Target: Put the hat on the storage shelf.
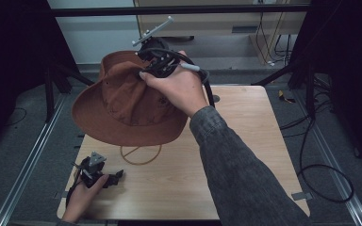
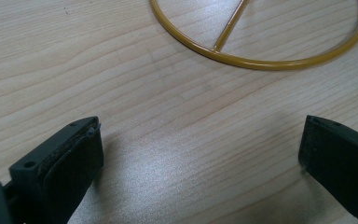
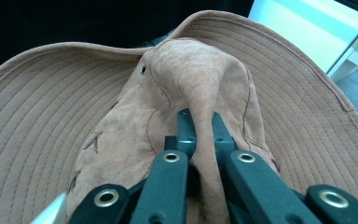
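We hold a brown hat up in the air over the back part of the desk. Our right gripper has its fingers squeezed tight on a fold of cloth at the top of the hat. The hat hangs tilted from that pinch, with its wide brim drooping toward the left.

Our left gripper rests low on the desk near the front left corner. Its fingers are spread wide apart and hold nothing. Just ahead of it a thin yellow ring with a bar across it lies flat on the wood, under the edge of the hat.

We think the hat is light and soft. The top squashes into a ridge where we pinch it, so it bends easily and will not break. The cloth looks a bit fuzzy, so it should not slip much. The brim has rows of stitching and seems a little stiffer, but it still flops. The top fold is a good place to grab. The brim edge would work too, though the hat might swing more from there.
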